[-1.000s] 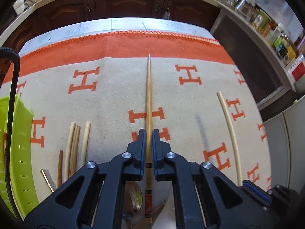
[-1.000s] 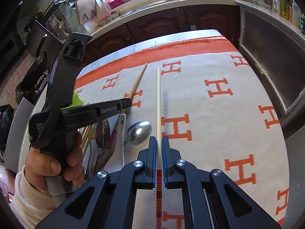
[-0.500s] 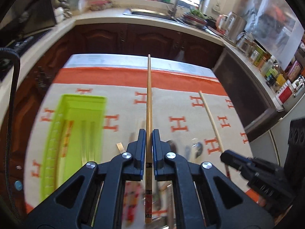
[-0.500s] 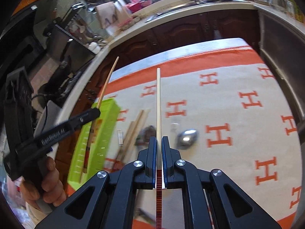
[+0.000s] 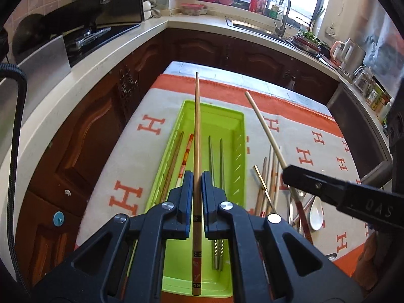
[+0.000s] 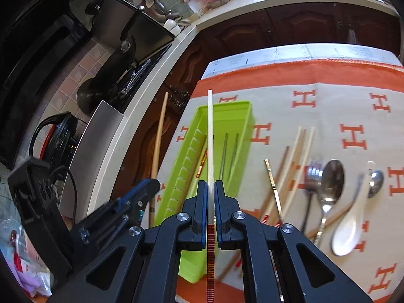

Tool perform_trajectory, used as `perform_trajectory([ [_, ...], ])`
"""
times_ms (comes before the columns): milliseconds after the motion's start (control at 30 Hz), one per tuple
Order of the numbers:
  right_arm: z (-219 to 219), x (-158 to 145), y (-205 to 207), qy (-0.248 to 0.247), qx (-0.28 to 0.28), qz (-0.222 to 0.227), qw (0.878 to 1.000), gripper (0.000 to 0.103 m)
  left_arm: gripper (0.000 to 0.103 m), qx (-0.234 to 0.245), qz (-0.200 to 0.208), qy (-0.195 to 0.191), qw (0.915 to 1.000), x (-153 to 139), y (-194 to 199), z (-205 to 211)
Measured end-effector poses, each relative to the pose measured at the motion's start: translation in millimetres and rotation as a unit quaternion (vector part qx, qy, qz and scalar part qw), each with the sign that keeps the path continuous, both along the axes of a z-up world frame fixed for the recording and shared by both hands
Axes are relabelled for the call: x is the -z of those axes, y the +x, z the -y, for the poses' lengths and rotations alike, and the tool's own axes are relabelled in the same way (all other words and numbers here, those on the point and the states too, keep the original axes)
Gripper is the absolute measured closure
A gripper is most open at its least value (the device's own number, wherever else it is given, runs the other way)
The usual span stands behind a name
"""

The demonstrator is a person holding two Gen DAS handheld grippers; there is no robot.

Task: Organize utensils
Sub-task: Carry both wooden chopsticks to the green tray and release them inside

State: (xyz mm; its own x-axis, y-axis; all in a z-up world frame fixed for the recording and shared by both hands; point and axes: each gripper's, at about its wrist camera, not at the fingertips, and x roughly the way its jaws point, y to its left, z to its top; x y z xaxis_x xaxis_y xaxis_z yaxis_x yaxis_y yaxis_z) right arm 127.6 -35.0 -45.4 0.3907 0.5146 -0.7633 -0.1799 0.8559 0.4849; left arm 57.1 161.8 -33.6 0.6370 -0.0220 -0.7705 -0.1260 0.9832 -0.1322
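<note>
Left tool (image 5: 196,176) is clenched on a brown chopstick (image 5: 197,136), held above the green tray (image 5: 240,151). Right tool (image 6: 210,186) is clenched on a white chopstick (image 6: 209,136), also over the tray. Loose utensils (image 6: 325,189) lie on the bench cloth (image 6: 328,116) beside it.

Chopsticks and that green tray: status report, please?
Left gripper shut on brown chopstick. Right gripper shut on white chopstick. Both above green tray. Nothing blocking.

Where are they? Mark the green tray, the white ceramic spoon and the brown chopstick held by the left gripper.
green tray (image 5: 239,151), left wrist view, right side wall.
white ceramic spoon (image 6: 347,229), right wrist view, its bowl.
brown chopstick (image 5: 197,131), left wrist view, mid-shaft.
</note>
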Motion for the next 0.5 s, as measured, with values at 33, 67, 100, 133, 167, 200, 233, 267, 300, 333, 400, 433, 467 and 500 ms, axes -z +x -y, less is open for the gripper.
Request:
perform_trajectory([
  [33, -7, 4, 3, -0.002, 0.002, -0.004, 1.0, 0.098, 0.099, 0.0, -0.001, 0.002, 1.0, 3, -1, -2],
  [67, -14, 8, 8, -0.006, 0.006, -0.009, 1.0, 0.098, 0.099, 0.0, -0.002, 0.005, 1.0, 7, -1, -2],
  [100, -19, 12, 11, -0.007, 0.008, -0.015, 1.0, 0.098, 0.099, 0.002, -0.002, 0.008, 1.0, 10, -2, -3],
  [133, -24, 17, 16, -0.009, 0.008, -0.02, 1.0, 0.098, 0.099, 0.004, -0.003, 0.011, 0.9999, 12, -2, -4],
  [167, -29, 21, 19, -0.011, 0.006, -0.025, 1.0, 0.098, 0.099, 0.005, -0.001, 0.014, 0.9999, 13, -3, -4],
  [200, -35, 25, 22, -0.015, 0.005, -0.029, 0.999, 0.098, 0.099, 0.004, 0.0, 0.017, 0.9998, 13, -3, -2],
  [233, -39, 28, 24, -0.019, 0.005, -0.032, 0.999, 0.097, 0.099, 0.004, 0.002, 0.022, 0.9997, 14, -3, -2],
  [267, -43, 32, 26, -0.022, 0.004, -0.035, 0.999, 0.095, 0.098, 0.005, 0.002, 0.026, 0.9997, 15, -3, -2],
  [300, -47, 35, 27, -0.025, 0.002, -0.039, 0.999, 0.093, 0.098, 0.005, 0.002, 0.027, 0.9996, 15, -2, 0],
  [333, -51, 38, 28, -0.025, 0.001, -0.042, 0.999, 0.088, 0.098, 0.005, 0.001, 0.026, 0.9996, 14, -2, 0],
  [400, -54, 43, 29, -0.025, 0.001, -0.047, 0.999, 0.078, 0.098, 0.002, -0.005, 0.026, 0.9997, 16, -2, -2],
  [433, -54, 45, 28, -0.024, 0.002, -0.048, 0.999, 0.075, 0.098, 0.001, -0.007, 0.026, 0.9996, 17, -2, -2],
  [467, -51, 45, 27, -0.023, 0.002, -0.049, 0.999, 0.075, 0.098, -0.001, -0.008, 0.027, 0.9996, 17, -1, -2],
  [500, -50, 45, 26, -0.022, 0.001, -0.048, 0.999, 0.075, 0.098, -0.002, -0.01, 0.027, 0.9996, 18, 0, -3],
])
